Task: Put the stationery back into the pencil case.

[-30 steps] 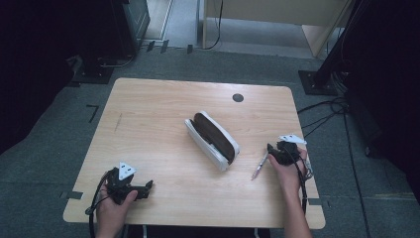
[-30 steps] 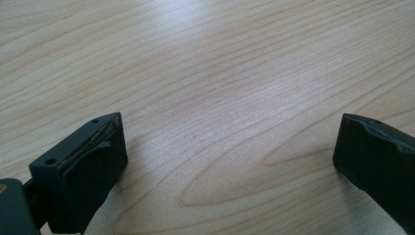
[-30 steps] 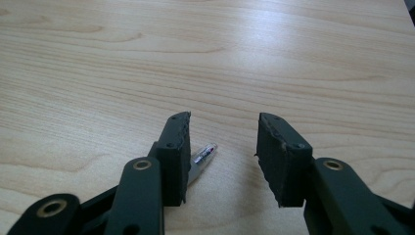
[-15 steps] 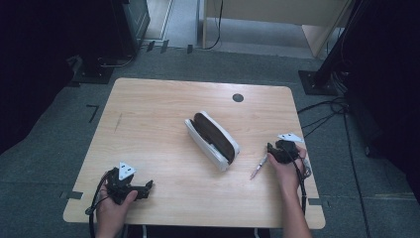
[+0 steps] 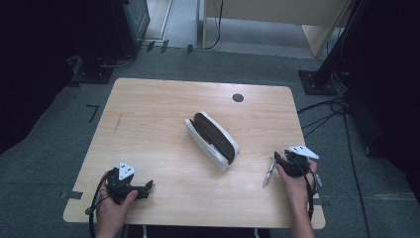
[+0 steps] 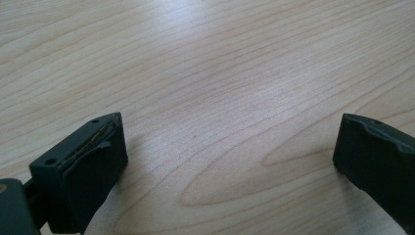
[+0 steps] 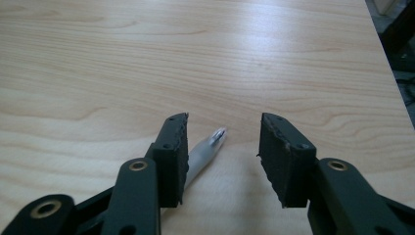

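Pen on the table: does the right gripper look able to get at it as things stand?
Probably yes. The pen lies on the bare table between the open jaws of the right gripper, beside one jaw, with nothing in the way. No grip yet.

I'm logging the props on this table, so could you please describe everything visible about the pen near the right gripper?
The pen is slim, with a pale, frosted-looking plastic barrel and a small shiny tip. It lies flat on the wooden table, near the right front edge, angled slightly. The right gripper stands over it with jaws apart; the barrel lies against the inner side of one jaw, unclamped. Its rear end is hidden behind that jaw.
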Tool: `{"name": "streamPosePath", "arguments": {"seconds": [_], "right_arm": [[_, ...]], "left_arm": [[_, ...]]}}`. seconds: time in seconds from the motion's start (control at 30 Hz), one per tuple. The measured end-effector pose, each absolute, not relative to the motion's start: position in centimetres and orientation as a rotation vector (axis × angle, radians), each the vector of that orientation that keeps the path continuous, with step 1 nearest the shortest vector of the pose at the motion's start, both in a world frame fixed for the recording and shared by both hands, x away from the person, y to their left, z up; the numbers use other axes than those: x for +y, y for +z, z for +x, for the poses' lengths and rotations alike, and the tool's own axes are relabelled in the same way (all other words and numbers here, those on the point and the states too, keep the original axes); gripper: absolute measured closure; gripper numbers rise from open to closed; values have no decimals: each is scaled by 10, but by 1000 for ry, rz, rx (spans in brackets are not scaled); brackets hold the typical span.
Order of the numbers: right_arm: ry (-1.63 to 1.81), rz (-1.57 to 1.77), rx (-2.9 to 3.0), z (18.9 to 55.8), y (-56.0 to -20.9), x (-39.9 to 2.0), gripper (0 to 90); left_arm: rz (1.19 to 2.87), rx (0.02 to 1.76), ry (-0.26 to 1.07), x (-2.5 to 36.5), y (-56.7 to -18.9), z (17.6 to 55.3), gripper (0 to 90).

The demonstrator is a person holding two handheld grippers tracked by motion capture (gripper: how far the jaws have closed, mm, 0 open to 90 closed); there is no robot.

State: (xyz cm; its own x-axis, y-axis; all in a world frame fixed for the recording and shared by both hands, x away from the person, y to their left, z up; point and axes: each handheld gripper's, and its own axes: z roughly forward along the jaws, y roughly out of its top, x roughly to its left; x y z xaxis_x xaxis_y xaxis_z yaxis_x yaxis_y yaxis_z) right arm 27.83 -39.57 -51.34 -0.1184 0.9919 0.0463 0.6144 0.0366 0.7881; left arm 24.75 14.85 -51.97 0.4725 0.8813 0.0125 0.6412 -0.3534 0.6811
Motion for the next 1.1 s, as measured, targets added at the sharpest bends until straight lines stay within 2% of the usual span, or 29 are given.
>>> {"name": "streamPosePath", "arguments": {"seconds": [0.2, 0.3, 0.4, 0.53, 0.57, 0.6, 1.03, 1.1], "right_arm": [[931, 1656, 1867, 274, -520, -383, 555], [914, 1678, 1831, 275, -520, -380, 580], [894, 1669, 1841, 279, -519, -374, 687], [845, 1616, 1904, 283, -516, -369, 727], [870, 1593, 1954, 284, -514, -369, 783], [894, 1569, 1976, 284, -514, -368, 792], [946, 1333, 2160, 276, -512, -345, 813], [920, 1335, 2154, 276, -512, -343, 788]], "left_arm": [[2109, 1256, 510, 148, -520, 248, 0], [2110, 1256, 510, 148, -520, 248, 0], [2109, 1256, 510, 148, -520, 248, 0], [2109, 1256, 510, 148, -520, 248, 0], [2110, 1256, 510, 148, -520, 248, 0], [2108, 1257, 510, 148, -520, 248, 0], [2110, 1256, 510, 148, -520, 248, 0], [2109, 1256, 510, 148, -520, 248, 0]]}}
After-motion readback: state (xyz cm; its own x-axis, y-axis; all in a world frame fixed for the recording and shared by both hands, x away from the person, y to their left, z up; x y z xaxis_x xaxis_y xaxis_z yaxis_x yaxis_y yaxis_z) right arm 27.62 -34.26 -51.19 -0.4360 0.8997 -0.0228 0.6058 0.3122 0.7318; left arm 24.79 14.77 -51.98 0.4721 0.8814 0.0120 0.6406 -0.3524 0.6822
